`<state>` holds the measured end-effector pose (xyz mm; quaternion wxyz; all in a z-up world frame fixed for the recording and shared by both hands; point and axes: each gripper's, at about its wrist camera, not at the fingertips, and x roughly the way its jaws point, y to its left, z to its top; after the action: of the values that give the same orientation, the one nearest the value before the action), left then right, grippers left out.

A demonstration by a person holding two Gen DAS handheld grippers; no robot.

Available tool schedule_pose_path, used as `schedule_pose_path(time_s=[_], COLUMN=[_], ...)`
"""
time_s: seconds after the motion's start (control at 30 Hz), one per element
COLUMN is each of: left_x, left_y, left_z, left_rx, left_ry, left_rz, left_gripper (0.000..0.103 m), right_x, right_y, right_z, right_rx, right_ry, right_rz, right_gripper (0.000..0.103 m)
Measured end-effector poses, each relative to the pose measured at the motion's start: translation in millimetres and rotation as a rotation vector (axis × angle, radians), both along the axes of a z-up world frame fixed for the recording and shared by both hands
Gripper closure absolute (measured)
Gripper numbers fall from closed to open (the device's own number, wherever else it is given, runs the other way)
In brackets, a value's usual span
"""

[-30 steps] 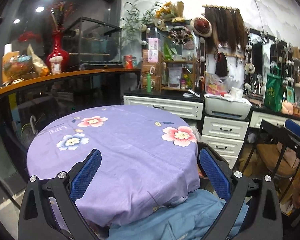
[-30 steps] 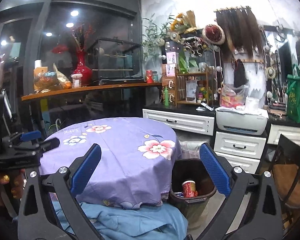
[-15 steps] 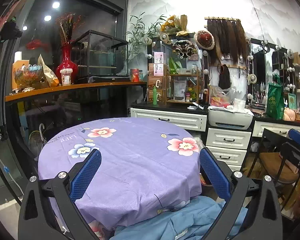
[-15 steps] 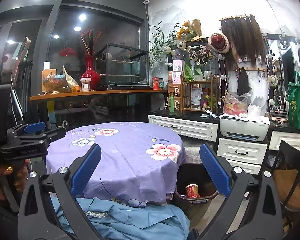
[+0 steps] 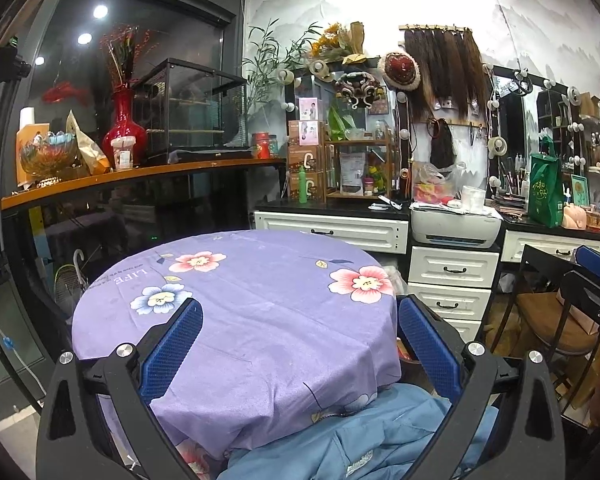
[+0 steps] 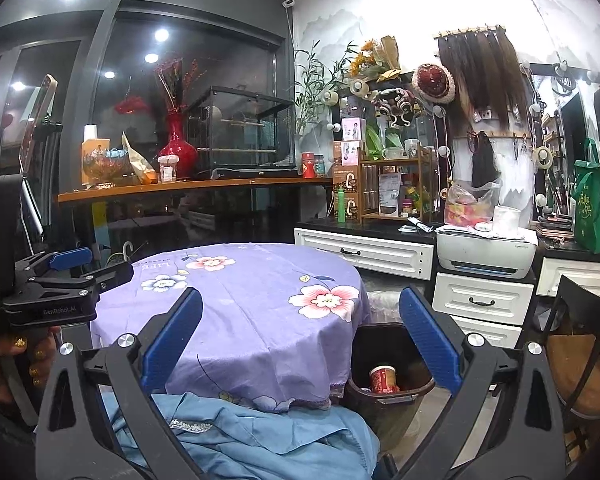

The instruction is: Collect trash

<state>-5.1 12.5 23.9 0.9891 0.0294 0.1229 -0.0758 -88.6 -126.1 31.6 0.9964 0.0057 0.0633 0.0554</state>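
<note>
Both my grippers, left (image 5: 298, 344) and right (image 6: 300, 334), gape empty; one can (image 6: 383, 379) sits in one bin (image 6: 384, 398) at four o'clock.

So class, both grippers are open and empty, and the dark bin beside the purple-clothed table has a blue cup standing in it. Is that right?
Not quite: the cup in the dark bin is red, not blue, as the right wrist view shows. The rest holds: the left gripper and right gripper have their jaws wide apart with nothing between them, and the bin stands beside the purple-clothed table.

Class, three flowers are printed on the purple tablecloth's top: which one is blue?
The blue flower near the left claw's left finger; the other two are pink.
</note>
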Motion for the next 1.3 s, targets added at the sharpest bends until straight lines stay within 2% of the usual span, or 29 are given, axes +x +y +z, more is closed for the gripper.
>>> schedule_pose_path(time_s=[1.3], left_x=[4.3], left_y=[4.8], left_z=[-7.1], left_rx=[0.000], left_ry=[0.020], left_rz=[0.005], left_gripper=[0.006], right_x=[1.6], right_y=[4.9], right_z=[-7.0], right_rx=[-0.007], right_ry=[0.012], right_rz=[0.007], right_gripper=[0.006])
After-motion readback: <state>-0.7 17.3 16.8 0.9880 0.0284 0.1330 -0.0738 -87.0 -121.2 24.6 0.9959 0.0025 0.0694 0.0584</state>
